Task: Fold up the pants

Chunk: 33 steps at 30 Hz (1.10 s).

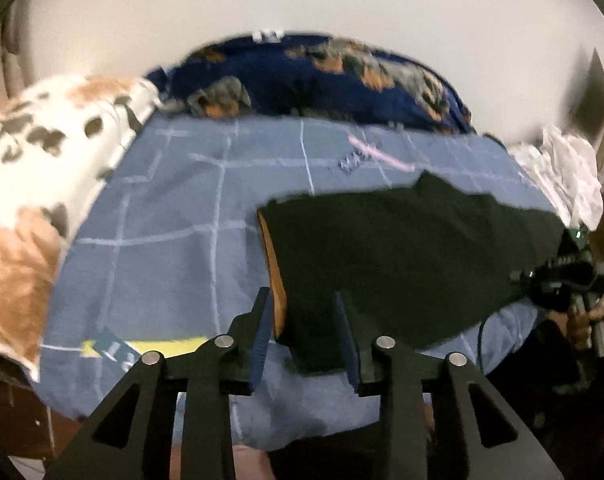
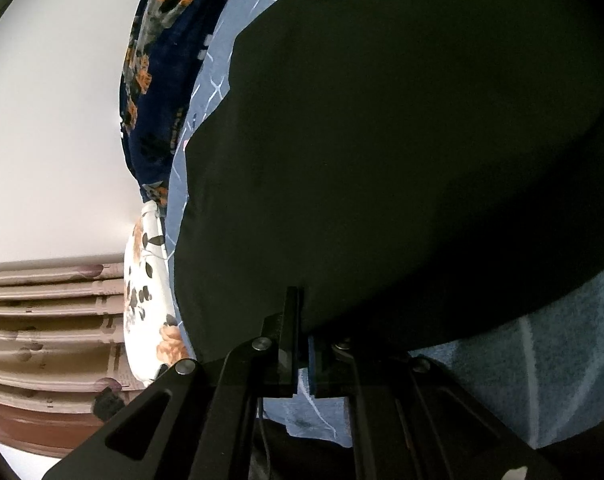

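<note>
The black pants hang stretched above the blue checked bedsheet, with an orange-brown inner band showing at their left edge. My left gripper holds the near left corner of the pants between its blue-padded fingers. My right gripper is shut on the pants' edge; the black cloth fills most of the right wrist view. The right gripper also shows at the far right of the left wrist view, held by a hand.
A navy floral blanket lies along the wall at the bed's far side. A white floral pillow is on the left. Crumpled white cloth lies at the right. A wooden headboard shows in the right wrist view.
</note>
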Each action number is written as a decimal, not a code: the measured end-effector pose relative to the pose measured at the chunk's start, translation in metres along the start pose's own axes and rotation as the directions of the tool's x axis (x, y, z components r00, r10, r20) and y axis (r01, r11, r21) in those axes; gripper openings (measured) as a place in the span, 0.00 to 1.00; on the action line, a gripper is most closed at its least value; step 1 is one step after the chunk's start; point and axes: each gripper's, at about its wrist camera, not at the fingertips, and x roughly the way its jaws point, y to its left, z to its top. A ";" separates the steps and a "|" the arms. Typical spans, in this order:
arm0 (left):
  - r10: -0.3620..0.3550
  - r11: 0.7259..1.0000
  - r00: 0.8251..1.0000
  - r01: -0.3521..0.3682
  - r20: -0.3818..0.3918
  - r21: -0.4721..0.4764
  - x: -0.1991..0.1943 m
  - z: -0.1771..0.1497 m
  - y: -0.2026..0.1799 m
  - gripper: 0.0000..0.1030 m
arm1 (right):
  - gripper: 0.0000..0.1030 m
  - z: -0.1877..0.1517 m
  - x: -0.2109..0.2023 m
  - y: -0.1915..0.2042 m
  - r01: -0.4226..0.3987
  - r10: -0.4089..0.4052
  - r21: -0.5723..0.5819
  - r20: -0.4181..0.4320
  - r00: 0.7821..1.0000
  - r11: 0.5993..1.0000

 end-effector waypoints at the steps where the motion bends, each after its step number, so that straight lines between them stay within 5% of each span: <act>1: -0.004 1.000 1.000 0.004 0.013 0.007 -0.004 0.003 -0.003 0.33 | 0.04 0.000 0.000 -0.001 -0.005 0.005 0.003 0.001 1.000 1.000; 4: -0.029 0.998 0.999 0.028 0.015 0.061 0.002 0.012 -0.028 0.33 | 0.04 -0.002 0.000 -0.002 -0.012 0.012 -0.005 0.008 1.000 1.000; 9: -0.159 0.980 0.982 0.169 -0.105 0.104 0.069 0.006 -0.082 0.33 | 0.04 -0.003 0.000 -0.005 -0.035 0.035 -0.010 0.016 0.999 0.999; 14: -0.119 0.984 0.974 0.142 -0.191 0.108 0.120 -0.004 -0.096 0.33 | 0.09 0.000 -0.007 -0.005 -0.051 0.052 -0.036 0.009 0.999 0.998; 20: -0.118 0.987 0.974 0.137 -0.191 0.090 0.122 -0.007 -0.091 0.33 | 0.14 0.038 -0.075 -0.039 -0.078 0.076 0.005 0.157 0.985 0.997; 24: -0.127 0.989 0.972 0.140 -0.198 0.052 0.126 -0.003 -0.088 0.33 | 0.14 0.080 -0.139 -0.088 -0.116 0.083 0.084 0.322 0.943 0.990; 27: -0.128 0.990 0.972 0.138 -0.197 0.035 0.126 -0.003 -0.087 0.33 | 0.11 0.115 -0.187 -0.134 -0.201 0.117 0.152 0.436 0.892 0.968; 33: -0.119 0.991 0.975 0.127 -0.190 0.033 0.126 -0.003 -0.088 0.33 | 0.11 0.155 -0.257 -0.173 -0.220 0.098 0.153 0.564 0.820 0.963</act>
